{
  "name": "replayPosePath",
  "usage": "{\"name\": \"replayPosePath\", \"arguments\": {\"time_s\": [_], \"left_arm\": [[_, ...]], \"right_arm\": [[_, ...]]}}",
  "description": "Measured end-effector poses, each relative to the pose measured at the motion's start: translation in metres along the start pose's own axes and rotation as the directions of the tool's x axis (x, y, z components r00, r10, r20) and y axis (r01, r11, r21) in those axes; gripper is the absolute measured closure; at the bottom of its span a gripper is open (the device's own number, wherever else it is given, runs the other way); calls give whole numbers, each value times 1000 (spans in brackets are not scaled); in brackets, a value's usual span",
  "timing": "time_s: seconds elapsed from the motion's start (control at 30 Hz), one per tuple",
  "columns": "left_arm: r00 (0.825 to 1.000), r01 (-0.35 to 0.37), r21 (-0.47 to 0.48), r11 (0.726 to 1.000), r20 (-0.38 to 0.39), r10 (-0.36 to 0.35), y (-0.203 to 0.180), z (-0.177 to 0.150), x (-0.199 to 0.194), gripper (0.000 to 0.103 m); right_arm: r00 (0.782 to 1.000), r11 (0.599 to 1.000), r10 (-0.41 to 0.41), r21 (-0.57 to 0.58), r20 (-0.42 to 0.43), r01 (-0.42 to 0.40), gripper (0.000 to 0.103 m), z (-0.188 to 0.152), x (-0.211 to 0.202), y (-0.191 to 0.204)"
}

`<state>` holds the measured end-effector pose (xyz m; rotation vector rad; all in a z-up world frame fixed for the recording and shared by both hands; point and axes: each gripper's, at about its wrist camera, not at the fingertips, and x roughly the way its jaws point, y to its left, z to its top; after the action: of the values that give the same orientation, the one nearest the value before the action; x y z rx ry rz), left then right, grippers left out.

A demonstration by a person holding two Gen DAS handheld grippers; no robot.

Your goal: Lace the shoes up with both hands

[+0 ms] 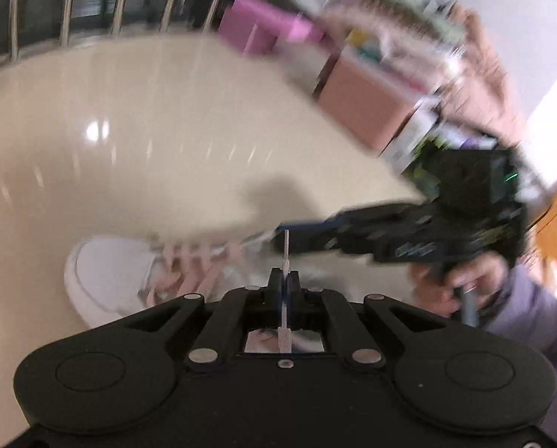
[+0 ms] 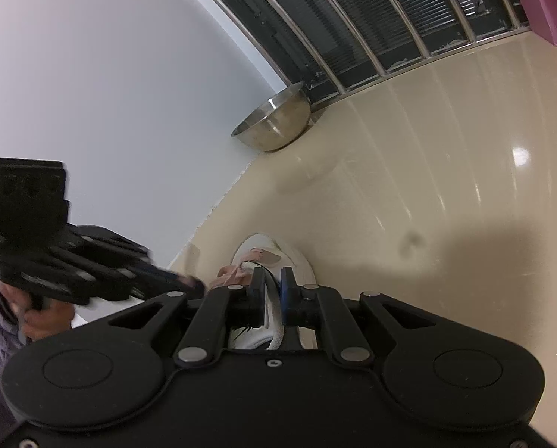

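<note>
A flat pale-pink shoelace (image 1: 286,257) is pinched in the closed left gripper (image 1: 285,280). The white low-top sneaker's (image 2: 274,257) collar is clamped between the right gripper (image 2: 272,280) fingers.

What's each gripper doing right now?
Left gripper: closed on the pink lace end.
Right gripper: closed on the white shoe's edge.

**Glossy cream floor under a barred window**

A glossy cream floor (image 2: 446,171) fills most of both views, with bright glints of light on it. A plain pale wall (image 2: 91,74) takes the upper left of the right wrist view, beside a dark window with metal bars (image 2: 371,18). A round steel bowl (image 2: 274,123) sits in that corner. Pink-purple boxes (image 1: 263,30) and a blurred salmon box (image 1: 368,100) stand upper right in the left wrist view.
</note>
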<state>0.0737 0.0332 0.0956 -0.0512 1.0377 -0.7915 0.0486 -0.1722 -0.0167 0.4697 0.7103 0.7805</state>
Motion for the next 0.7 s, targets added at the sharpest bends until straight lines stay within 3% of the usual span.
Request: {"name": "replayPosePath", "arguments": {"time_s": [0.1, 0.3, 0.5, 0.7], "left_arm": [[998, 65, -111, 992, -11, -67, 18, 1, 17, 100], [997, 79, -181, 980, 13, -78, 25, -4, 29, 100], [989, 138, -303, 943, 85, -118, 40, -13, 28, 100], [982, 176, -326, 929, 126, -141, 45, -14, 24, 100]], "right_arm": [[1000, 1000, 0, 6, 8, 0, 95, -1, 0, 0], [1000, 1000, -2, 18, 25, 2, 95, -3, 0, -1], [999, 1000, -4, 28, 41, 3, 94, -5, 0, -1], [999, 999, -8, 31, 48, 6, 94, -5, 1, 1]]}}
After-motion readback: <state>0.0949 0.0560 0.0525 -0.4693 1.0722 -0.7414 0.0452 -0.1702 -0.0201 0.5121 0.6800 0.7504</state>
